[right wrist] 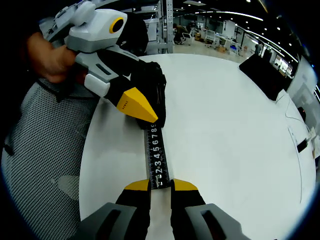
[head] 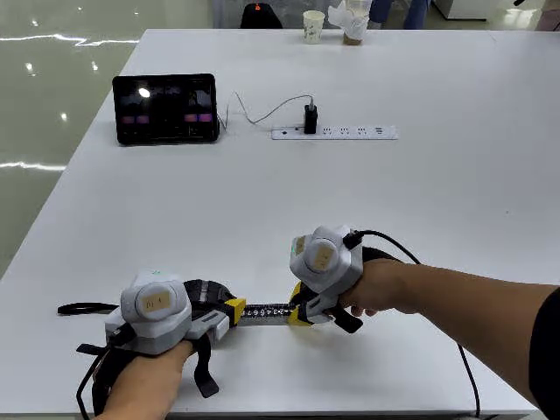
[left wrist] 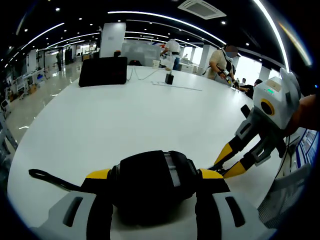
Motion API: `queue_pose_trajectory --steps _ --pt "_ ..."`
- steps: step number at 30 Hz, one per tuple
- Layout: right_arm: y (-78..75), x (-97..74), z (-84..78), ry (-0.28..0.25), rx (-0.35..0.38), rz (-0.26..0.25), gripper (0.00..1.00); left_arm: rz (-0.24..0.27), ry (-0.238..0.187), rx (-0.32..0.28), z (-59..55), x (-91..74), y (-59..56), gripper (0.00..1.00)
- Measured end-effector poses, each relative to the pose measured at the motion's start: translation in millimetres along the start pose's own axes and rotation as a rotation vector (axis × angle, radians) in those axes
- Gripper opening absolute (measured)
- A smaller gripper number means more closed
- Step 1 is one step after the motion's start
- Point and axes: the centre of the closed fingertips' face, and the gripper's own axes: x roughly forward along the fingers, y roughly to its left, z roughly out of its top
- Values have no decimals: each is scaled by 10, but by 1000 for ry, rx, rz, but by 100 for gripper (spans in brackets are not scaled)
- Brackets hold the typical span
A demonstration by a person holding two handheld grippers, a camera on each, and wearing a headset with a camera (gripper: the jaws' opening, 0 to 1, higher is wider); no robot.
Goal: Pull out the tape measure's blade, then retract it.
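Work surface: the white table (head: pixel 420 192). All the action sits at its near edge, close to your body. That gives you clear tabletop to draw the tape across.

Far side, well apart from the work: a dark tablet (head: pixel 165 108) and a power strip (head: pixel 334 132). Neither is in the pull line.

Your left gripper (left wrist: pixel 155 174) is clamped around the black tape measure case (head: pixel 208 296), one yellow-tipped jaw on each flank. The case rests on the table. This reads as the anchor hold: it pins the body so the pull moves only the tape.

Your right gripper (right wrist: pixel 160 186) is set just to the right of the case, and its jaws are pressed together on the free end of the blade (right wrist: pixel 154 150). It grips across the blade's width, in line with its run, so a straight draw shouldn't twist the steel.

The blade is out only a short way, with the low single digits showing between the two grippers. It lies flat and taut along the tabletop. Judgement: you are early in the pull-out, and the retract is not yet due.

The black wrist strap (head: pixel 83 308) trails left from the case, slack on the table and clear of both jaws.

Watch point: if the left clamp slackens, the case will likely slide toward the right gripper instead of paying out tape.
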Motion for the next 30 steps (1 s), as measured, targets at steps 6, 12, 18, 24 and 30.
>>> queue_pose_trajectory --steps 6,12,18,24,30 --pt "-5 21 33 -24 12 1 12 0 0 -1 2 0 -2 62" --pt "-3 39 59 -28 11 -2 12 0 -1 -2 5 0 -1 62" --pt "6 54 95 -38 22 -2 11 -1 0 -3 5 -2 2 62" --pt "17 79 130 -52 32 -3 11 -3 1 -2 5 -4 3 62" --pt "22 94 149 -58 30 -3 11 -3 2 -6 2 -1 3 62"
